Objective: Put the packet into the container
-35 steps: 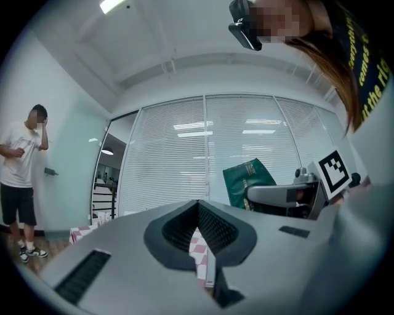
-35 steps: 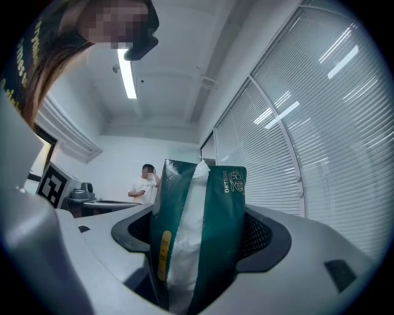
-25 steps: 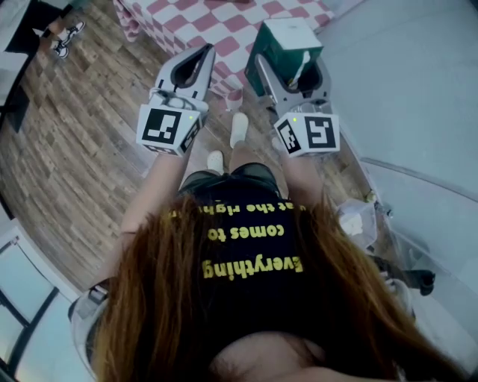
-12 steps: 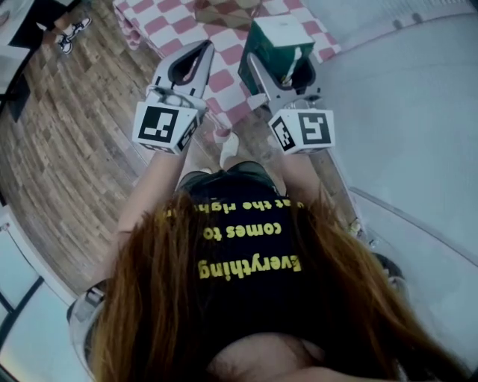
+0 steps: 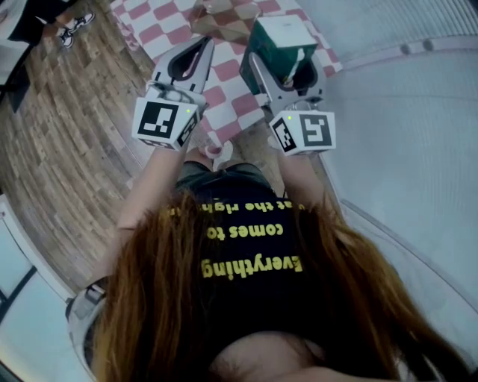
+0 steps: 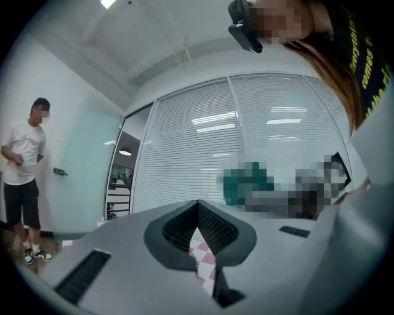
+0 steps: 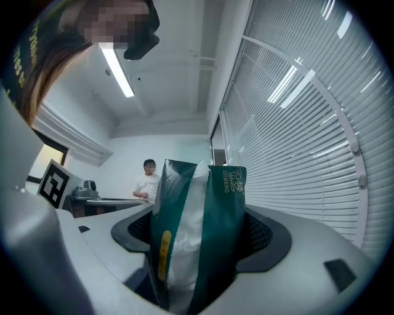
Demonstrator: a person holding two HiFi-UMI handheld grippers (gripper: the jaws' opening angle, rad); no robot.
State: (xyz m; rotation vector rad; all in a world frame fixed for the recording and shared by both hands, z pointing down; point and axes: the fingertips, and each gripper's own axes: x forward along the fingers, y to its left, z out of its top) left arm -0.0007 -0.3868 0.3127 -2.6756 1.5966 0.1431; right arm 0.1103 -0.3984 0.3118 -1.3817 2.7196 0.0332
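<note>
A green and white packet (image 5: 280,37) stands upright between the jaws of my right gripper (image 5: 287,69), which is shut on it. In the right gripper view the packet (image 7: 197,227) fills the gap of the right gripper (image 7: 200,237), both pads pressed to its sides. My left gripper (image 5: 203,43) is held level with it on the left, shut and empty; in the left gripper view the left gripper (image 6: 197,209) has its jaws meeting at the tip. Both hover over a red and white checked cloth (image 5: 239,101). I see no clear container; a brownish thing (image 5: 224,16) lies at the cloth's far edge.
Wooden floor (image 5: 67,149) spreads to the left and white window blinds (image 5: 403,112) curve along the right. A person (image 6: 23,166) in a white shirt stands by the wall in the left gripper view. Another person (image 7: 146,183) stands behind a counter in the right gripper view.
The checked cloth has come closer and now lies under both grippers. The grippers keep their places side by side, and the packet stays in the right one.
</note>
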